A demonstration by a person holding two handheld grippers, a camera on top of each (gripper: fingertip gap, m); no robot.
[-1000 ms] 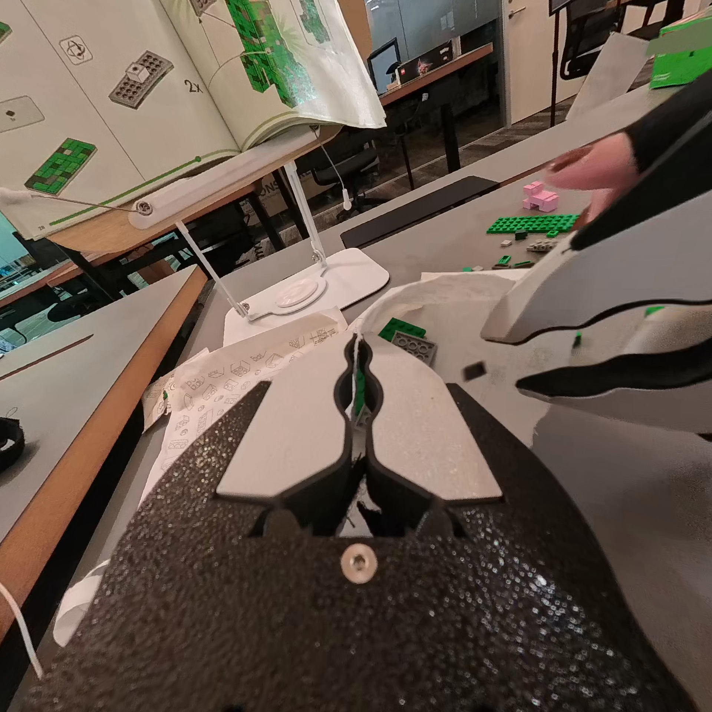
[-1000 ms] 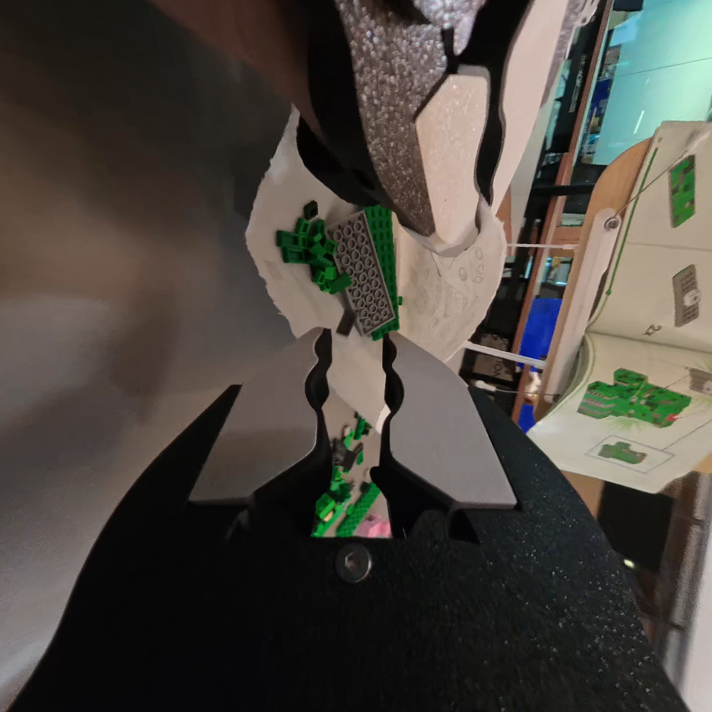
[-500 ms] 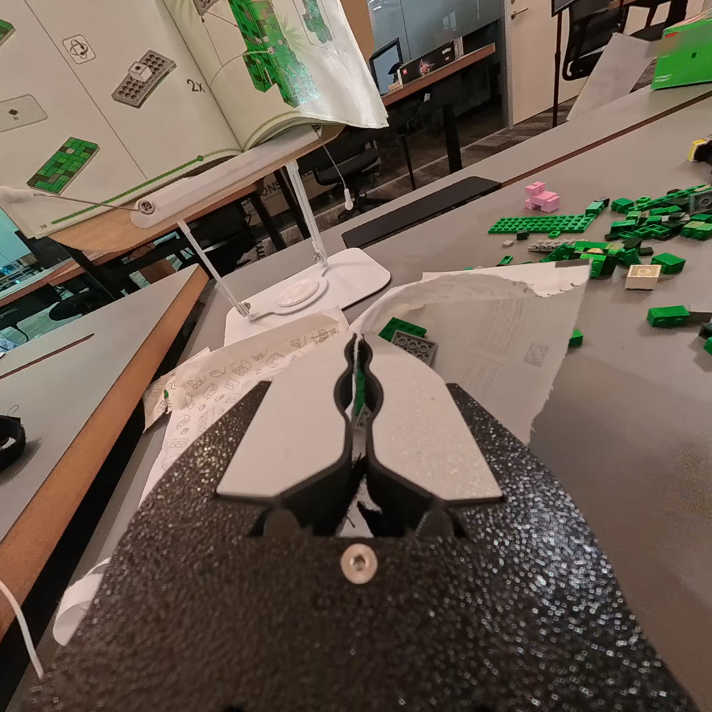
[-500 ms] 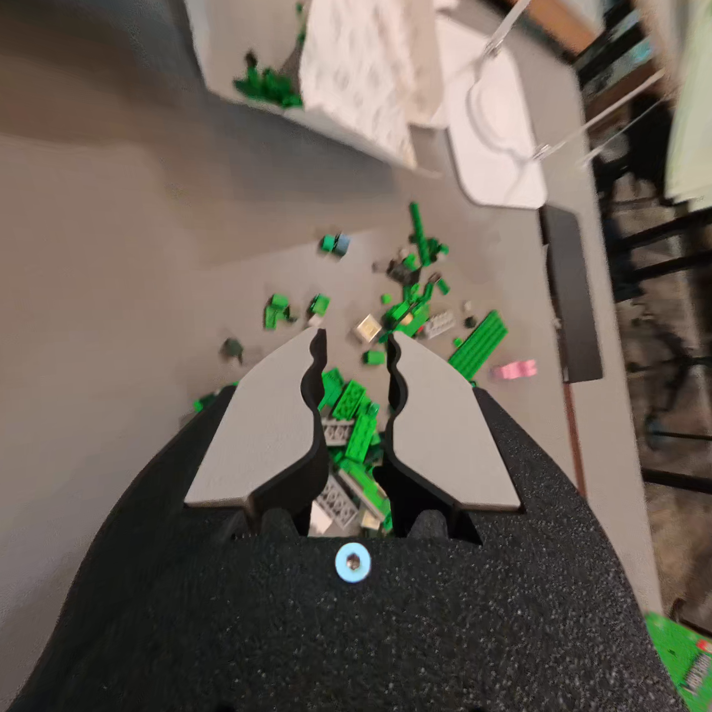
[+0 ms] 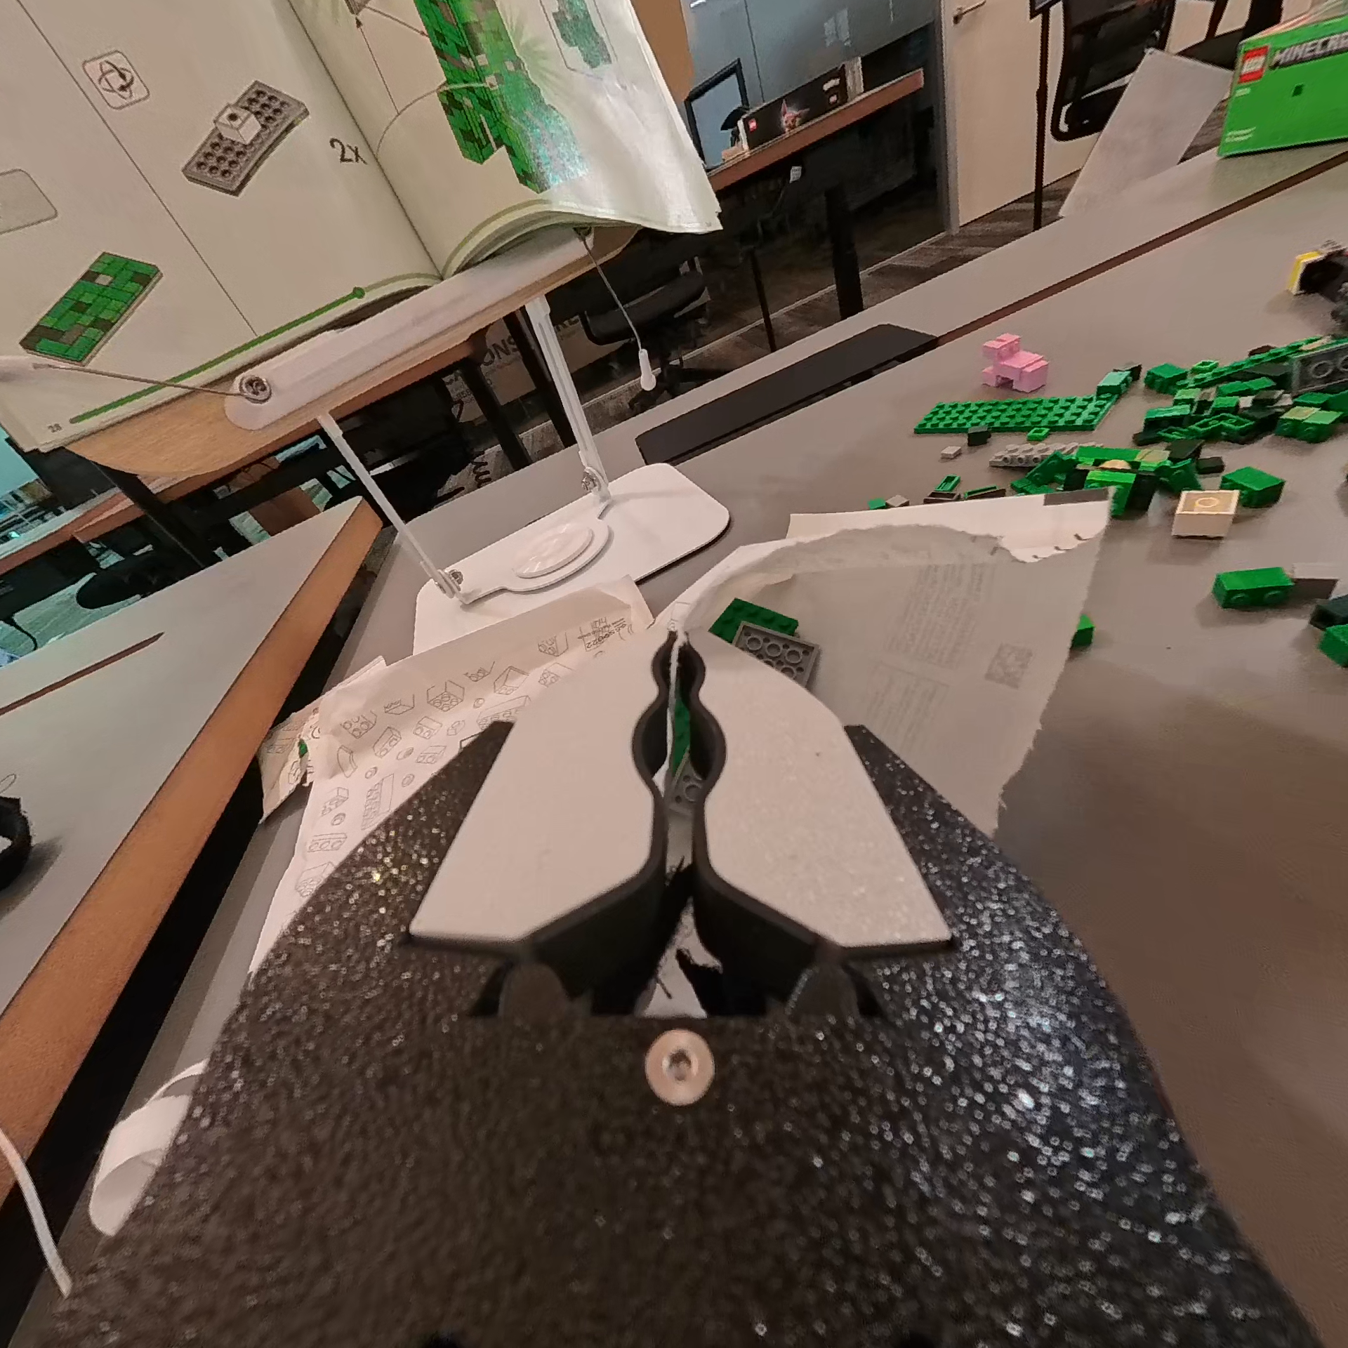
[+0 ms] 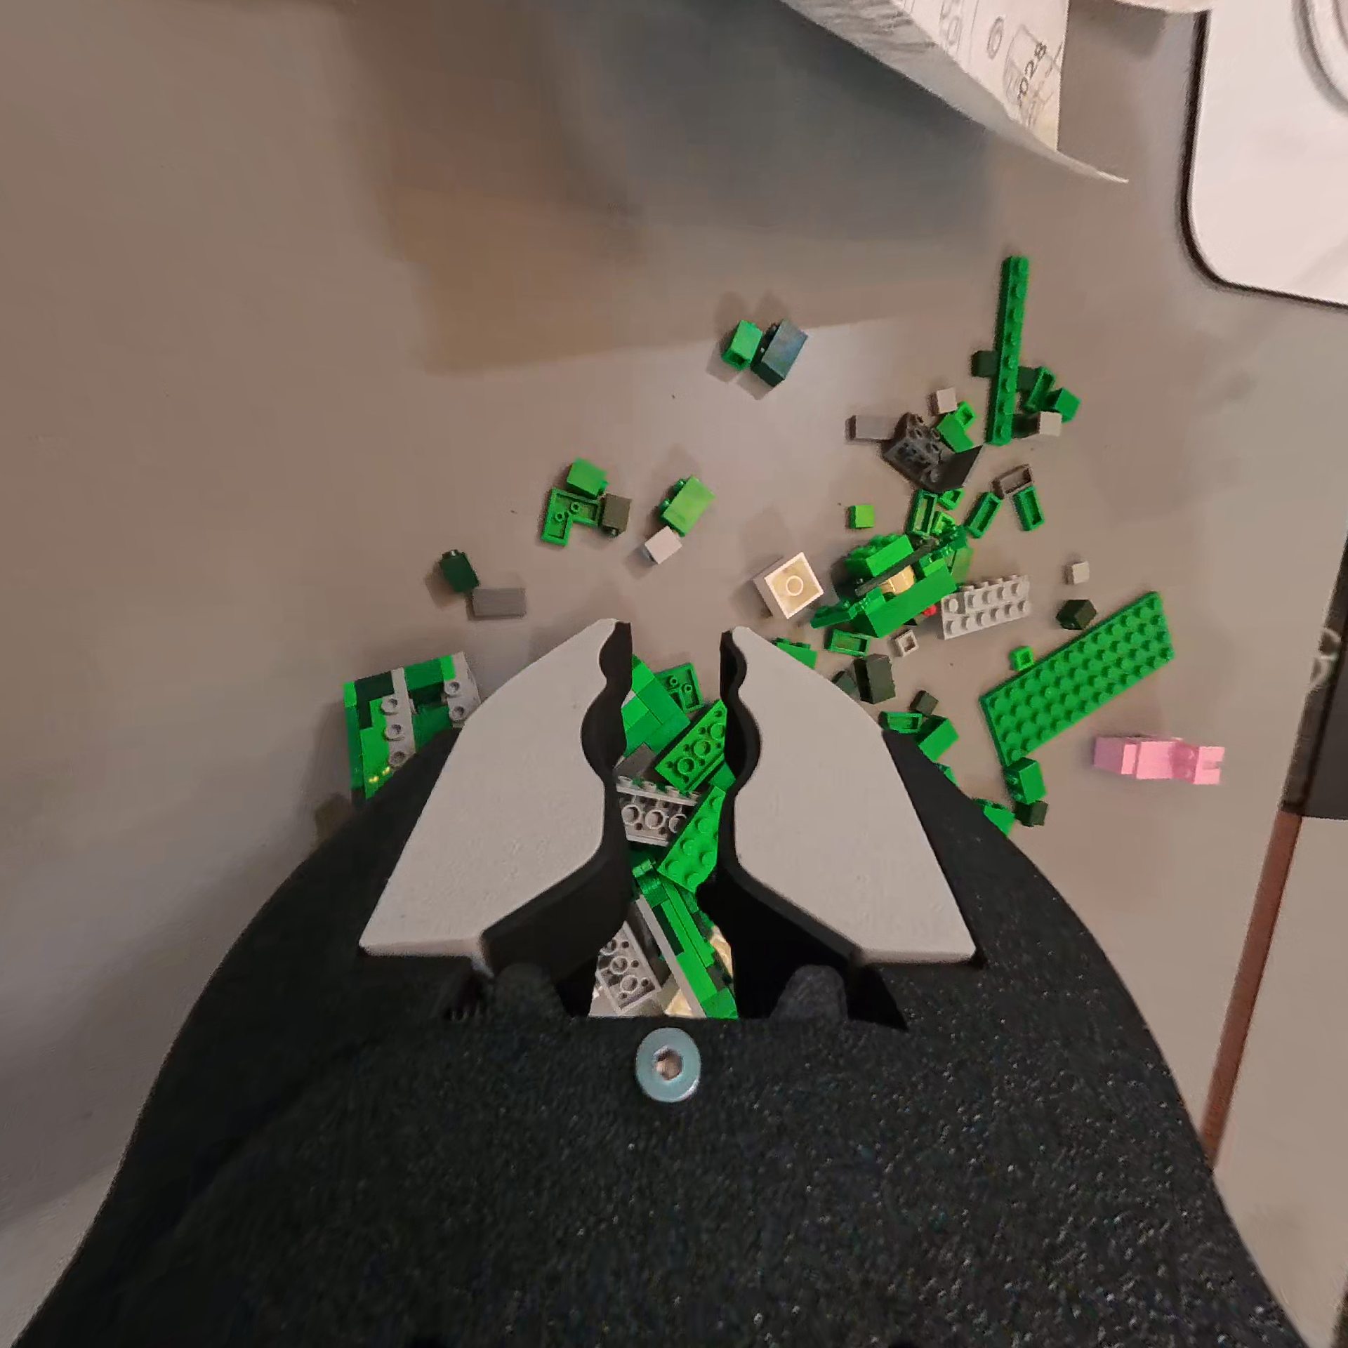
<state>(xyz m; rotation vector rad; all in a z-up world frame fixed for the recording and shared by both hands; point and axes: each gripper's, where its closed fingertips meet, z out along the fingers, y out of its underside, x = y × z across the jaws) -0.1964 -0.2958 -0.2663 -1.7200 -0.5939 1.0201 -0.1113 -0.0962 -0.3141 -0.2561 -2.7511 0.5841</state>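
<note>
My left gripper (image 5: 677,642) is shut on the torn edge of a white paper bag (image 5: 948,627) and holds it up off the grey table (image 5: 1167,839). Inside the bag lie a grey plate (image 5: 775,649) and a green plate (image 5: 744,616). My right gripper (image 6: 675,636) is open and empty, pointing down over a heap of green and grey bricks (image 6: 678,758) on the table. A corner of the paper bag (image 6: 970,66) shows at the top of the right wrist view. A green and grey brick assembly (image 6: 405,711) lies just left of the right gripper.
A long green plate (image 6: 1079,682), a pink brick figure (image 6: 1160,758) and a tan tile (image 6: 791,583) lie among scattered bricks. An open instruction booklet (image 5: 306,146) sits on a white stand (image 5: 583,540). A black pad (image 5: 788,397) and a green box (image 5: 1291,80) stand farther back. Some 20 cm of space lies between my two pairs of fingers.
My right gripper has swung away from the paper bag and now points down over the brick heap. My left gripper has stayed shut on the bag.
</note>
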